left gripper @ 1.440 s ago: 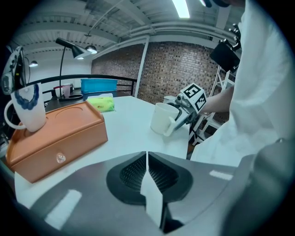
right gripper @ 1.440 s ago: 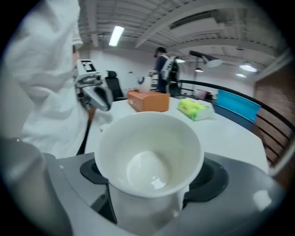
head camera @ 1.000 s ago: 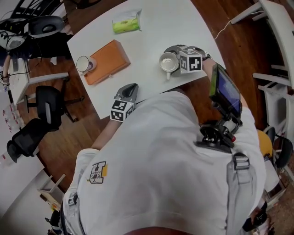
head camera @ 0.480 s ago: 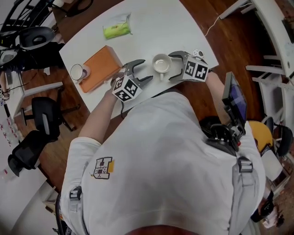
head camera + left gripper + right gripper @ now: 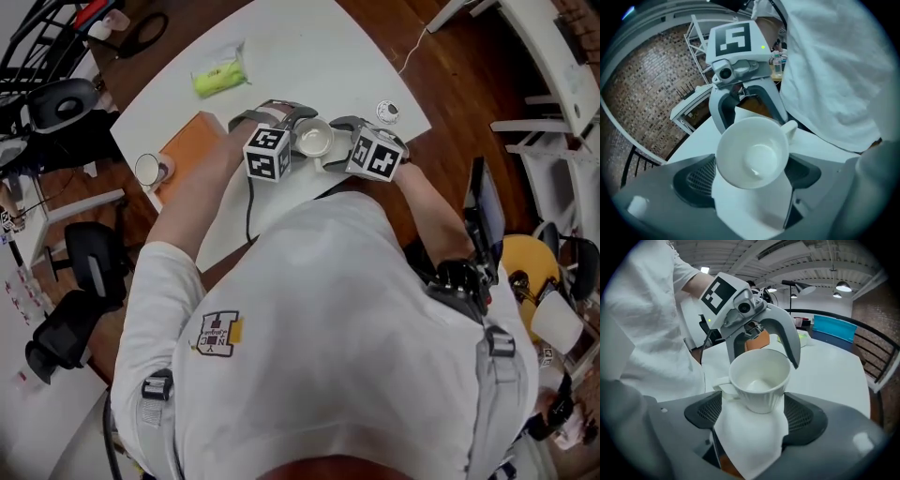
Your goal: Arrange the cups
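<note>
cup [image 5: 312, 141]: glossy white ceramic, ribbed, round | left gripper [image 5: 751, 174] @ its 9 o'clock: jaws just been opening, wide around it | right gripper [image 5: 757, 414] @ 3 o'clock: jaws just been closing round it, prob not pinching yet

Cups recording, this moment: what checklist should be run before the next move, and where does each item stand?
1. Cup upright on table: ok.
2. Left hand-held gripper jaws, just opened wide, straddle the cup without pressing: ok.
3. Right hand-held gripper jaws, just closing, have the cup between them, grip not yet made: not ok.
4. Only one hand-held gripper around the cup: not ok, both flank it.
5. Second cup clear of both: ok.
</note>
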The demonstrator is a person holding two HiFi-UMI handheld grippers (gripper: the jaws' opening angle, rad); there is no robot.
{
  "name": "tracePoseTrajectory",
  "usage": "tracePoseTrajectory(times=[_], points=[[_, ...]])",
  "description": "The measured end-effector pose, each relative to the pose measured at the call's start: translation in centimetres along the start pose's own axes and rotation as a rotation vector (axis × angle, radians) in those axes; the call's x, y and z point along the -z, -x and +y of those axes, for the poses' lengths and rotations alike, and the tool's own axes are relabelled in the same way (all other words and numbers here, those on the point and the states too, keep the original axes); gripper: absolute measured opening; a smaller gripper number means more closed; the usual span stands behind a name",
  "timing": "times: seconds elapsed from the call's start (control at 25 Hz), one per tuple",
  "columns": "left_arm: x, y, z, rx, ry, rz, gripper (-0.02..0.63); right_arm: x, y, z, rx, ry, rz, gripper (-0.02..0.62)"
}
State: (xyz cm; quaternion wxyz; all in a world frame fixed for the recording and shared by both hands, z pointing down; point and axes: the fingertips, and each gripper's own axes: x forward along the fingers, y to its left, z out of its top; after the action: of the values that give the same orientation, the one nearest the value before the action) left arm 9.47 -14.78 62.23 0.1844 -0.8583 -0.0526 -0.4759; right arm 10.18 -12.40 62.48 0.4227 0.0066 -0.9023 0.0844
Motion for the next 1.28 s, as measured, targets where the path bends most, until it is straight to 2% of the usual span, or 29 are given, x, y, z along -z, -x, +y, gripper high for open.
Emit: tracePoseTrajectory(times=[0.08, 0.2, 0.28, 0.36, 0.52, 0.72, 0.8, 0.92, 1.08, 1.28], points=[[0.0, 0.2, -0.1, -0.033, 0.067, 0.000, 0.457, -0.4, 0.1, -0.5, -0.012, 0.021, 0.011, 0.371], [0.2, 0.5, -0.3, -0.119, 0.197, 0.007, 0.454, -1.0, 0.2, -0.8, -0.045, 0.105, 0.059, 0.348], [0.5, 0.5, -0.6, -0.177, 0.294, 0.000, 0.454, -0.8, 0.4, -0.8, -0.067, 0.153, 0.117, 0.354], [0.7, 0.6, -0.9, -0.220, 0.357, -0.007, 0.454, -0.9, 1.2, -0.8, -0.081, 0.122, 0.135, 0.396], [0.9, 1.0, -1.0, -0.258, 0.374, -0.014, 0.456, -3.2, 2.4, 0.3, -0.031, 0.031, 0.076, 0.469], [2.8, 1.4, -4.2, -0.245, 0.367, 0.043, 0.456, -4.2, -1.6, 0.9, 0.108, 0.058, 0.117, 0.521], [3.7, 1.7, -5.8, -0.265, 0.389, 0.059, 0.456, -4.3, -3.2, 0.2, 0.177, 0.070, 0.140, 0.513], [4.2, 2.2, -7.8, -0.314, 0.457, 0.060, 0.456, -4.2, -4.0, -0.7, 0.239, 0.105, 0.156, 0.457], [3.6, 3.1, -9.7, -0.402, 0.598, 0.017, 0.456, -4.0, -3.5, -1.1, 0.222, 0.127, 0.149, 0.458], [5.4, 4.6, -12.6, -0.517, 0.877, -0.035, 0.454, -5.0, -3.3, -0.8, 0.183, 0.165, 0.167, 0.460]])
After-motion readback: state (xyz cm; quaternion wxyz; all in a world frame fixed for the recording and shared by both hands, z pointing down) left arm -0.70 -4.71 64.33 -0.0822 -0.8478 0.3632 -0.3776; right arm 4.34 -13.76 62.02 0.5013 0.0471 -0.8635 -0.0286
